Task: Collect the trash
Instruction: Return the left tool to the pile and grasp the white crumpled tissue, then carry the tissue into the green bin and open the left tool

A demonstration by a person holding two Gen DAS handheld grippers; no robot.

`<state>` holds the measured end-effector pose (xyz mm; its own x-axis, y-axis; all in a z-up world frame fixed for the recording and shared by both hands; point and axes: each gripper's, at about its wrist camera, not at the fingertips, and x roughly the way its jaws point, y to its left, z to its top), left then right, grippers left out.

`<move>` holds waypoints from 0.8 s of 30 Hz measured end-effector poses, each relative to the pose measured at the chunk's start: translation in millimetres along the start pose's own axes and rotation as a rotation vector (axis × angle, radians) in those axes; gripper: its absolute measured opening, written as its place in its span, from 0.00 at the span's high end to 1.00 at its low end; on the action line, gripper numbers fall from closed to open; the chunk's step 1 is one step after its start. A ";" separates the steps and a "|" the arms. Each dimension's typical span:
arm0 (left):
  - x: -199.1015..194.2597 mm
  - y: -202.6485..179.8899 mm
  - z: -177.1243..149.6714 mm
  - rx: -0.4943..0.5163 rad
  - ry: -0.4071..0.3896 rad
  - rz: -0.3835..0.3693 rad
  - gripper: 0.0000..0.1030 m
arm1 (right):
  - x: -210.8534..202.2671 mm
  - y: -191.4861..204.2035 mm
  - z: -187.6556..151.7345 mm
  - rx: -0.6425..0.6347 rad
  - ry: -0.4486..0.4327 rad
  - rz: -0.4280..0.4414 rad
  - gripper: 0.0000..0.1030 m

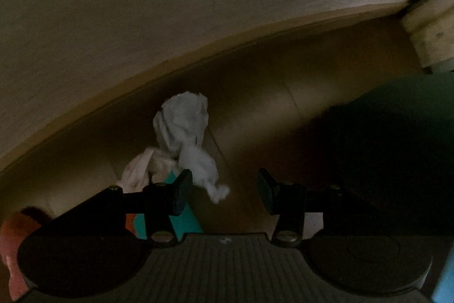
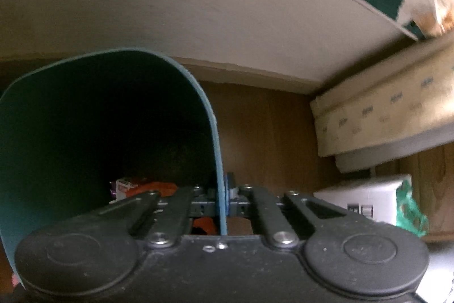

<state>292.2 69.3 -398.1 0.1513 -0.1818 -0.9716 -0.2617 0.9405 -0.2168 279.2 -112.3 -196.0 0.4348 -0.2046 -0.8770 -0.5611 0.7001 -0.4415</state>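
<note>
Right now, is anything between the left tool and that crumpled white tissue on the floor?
Nothing visible blocks it. The left tool is open just above the white tissue, whose lower end already lies between its fingers. Bare wooden floor surrounds it.

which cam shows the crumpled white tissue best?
Left wrist view: the crumpled white paper tissue lies in full sight on the brown wooden floor, just ahead of the fingers. Right wrist view shows none of it.
</note>
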 end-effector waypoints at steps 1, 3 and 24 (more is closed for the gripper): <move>9.6 -2.2 5.2 0.007 0.005 0.018 0.53 | -0.1 1.9 2.2 -0.006 -0.004 0.003 0.98; 27.2 -3.2 14.1 0.002 0.021 0.045 0.53 | 3.9 0.0 5.4 -0.013 -0.014 -0.001 0.98; 85.2 -1.5 29.3 0.009 0.099 0.189 0.75 | 18.9 -34.9 -9.6 0.200 0.005 0.032 0.98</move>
<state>333.5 60.8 -477.8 0.0058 -0.0291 -0.9996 -0.2683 0.9629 -0.0296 300.2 -147.1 -199.1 0.4150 -0.1830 -0.8912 -0.4231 0.8284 -0.3672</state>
